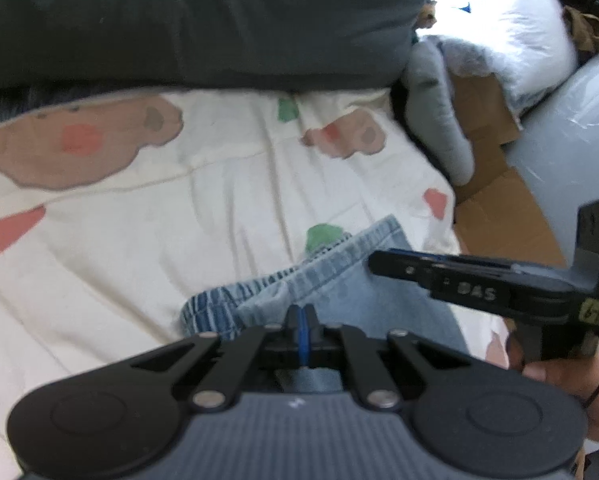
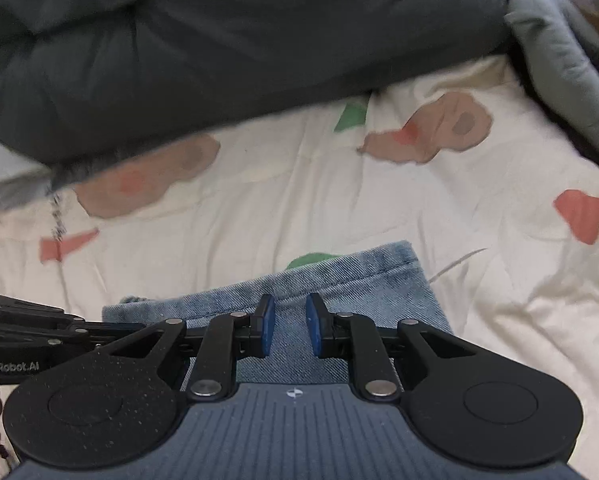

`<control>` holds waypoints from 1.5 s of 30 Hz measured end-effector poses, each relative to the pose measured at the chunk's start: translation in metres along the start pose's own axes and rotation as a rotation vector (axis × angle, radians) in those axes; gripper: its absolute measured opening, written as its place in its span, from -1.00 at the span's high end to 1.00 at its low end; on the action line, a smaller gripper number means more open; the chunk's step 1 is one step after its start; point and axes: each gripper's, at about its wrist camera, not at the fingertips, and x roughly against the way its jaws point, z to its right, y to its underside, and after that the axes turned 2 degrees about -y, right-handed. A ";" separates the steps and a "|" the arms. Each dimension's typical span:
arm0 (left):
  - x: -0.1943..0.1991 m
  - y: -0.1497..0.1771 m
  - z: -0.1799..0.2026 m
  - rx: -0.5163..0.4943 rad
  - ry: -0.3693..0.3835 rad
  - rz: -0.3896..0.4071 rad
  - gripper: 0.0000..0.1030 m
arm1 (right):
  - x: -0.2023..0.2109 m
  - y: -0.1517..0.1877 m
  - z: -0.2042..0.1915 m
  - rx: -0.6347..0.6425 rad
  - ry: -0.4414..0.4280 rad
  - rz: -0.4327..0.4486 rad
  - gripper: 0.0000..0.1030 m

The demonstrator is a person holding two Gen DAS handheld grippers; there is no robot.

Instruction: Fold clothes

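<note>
**Denim piece on a patterned bedsheet, left claw pinched together, right claw apart**

A cream bedsheet (image 1: 147,248) printed with tan, coral and green shapes fills most of both views; it is creased and covers the bed. Along the far side lies a bulky dark grey-green duvet (image 1: 203,20), its lower edge resting on the sheet. Beyond the bed's right edge, in the left wrist view, sit a pale grey pillow-like roll (image 1: 439,120), flattened brown cardboard (image 1: 499,216) and shiny white plastic bags (image 1: 515,28); these are blurred.

The light-blue denim garment (image 2: 351,280) lies on the sheet at the near side, close to the bed's right edge in the left wrist view. Its stitched hem faces the duvet, and a darker gathered part (image 1: 211,308) shows at its left end. It partly covers a green print patch.

The left claw (image 1: 302,332) hangs over the denim with its blue pads pressed together; whether any cloth is caught between them cannot be told. The right claw (image 2: 290,326) sits just above the denim with its blue pads (image 2: 266,326) apart, fabric showing in the gap. Each tool appears in the other's view from the side, and a hand (image 1: 571,384) grips the right tool's handle.
</note>
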 end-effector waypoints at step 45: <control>-0.084 -0.036 0.079 -0.328 0.072 -0.102 0.95 | 0.031 0.087 0.007 -0.221 0.204 0.164 0.24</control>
